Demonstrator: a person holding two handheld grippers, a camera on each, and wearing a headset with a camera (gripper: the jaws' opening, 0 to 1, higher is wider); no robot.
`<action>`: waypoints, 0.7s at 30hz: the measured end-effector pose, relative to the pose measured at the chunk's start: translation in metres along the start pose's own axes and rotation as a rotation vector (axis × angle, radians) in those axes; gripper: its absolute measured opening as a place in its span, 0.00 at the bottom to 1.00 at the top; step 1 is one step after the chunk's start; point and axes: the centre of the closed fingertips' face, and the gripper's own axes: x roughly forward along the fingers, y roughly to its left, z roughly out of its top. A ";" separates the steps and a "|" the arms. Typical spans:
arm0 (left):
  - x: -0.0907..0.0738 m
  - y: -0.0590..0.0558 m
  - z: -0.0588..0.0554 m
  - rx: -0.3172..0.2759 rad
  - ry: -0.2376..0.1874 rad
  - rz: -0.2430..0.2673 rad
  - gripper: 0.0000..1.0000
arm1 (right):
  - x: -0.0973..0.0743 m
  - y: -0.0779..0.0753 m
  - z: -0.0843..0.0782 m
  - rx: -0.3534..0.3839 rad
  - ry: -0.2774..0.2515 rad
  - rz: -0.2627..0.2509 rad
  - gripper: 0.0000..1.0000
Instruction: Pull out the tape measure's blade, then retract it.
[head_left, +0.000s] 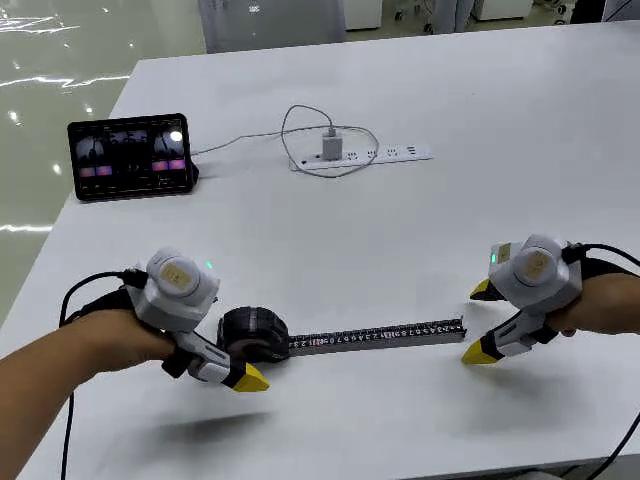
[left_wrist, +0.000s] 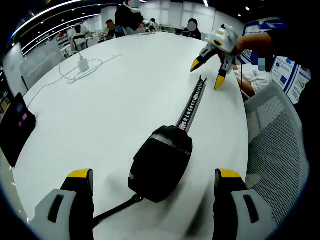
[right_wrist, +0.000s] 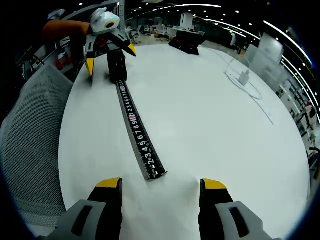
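Half is done: the blade (head_left: 380, 336) is drawn out, retraction is left; left gripper (left_wrist: 154, 176) and right gripper (right_wrist: 161, 185) are spread open.

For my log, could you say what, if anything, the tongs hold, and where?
Nothing: left tongs and right tongs stand open; the black round tape measure lies free.

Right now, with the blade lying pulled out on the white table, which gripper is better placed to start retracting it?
Probably left. The left gripper, open, straddles the round black tape measure case, ready to steady it. The right gripper is open just beyond the numbered blade, gripping nothing.
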 end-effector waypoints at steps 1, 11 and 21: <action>-0.001 0.001 -0.002 -0.001 -0.005 0.010 0.99 | -0.001 0.000 0.000 0.016 -0.009 -0.005 0.61; -0.019 0.016 -0.001 -0.182 -0.165 0.121 0.99 | -0.011 0.017 -0.003 0.162 -0.108 -0.056 0.72; -0.046 0.023 -0.008 -0.281 -0.252 0.196 0.99 | -0.024 0.027 -0.021 0.238 -0.143 -0.101 0.88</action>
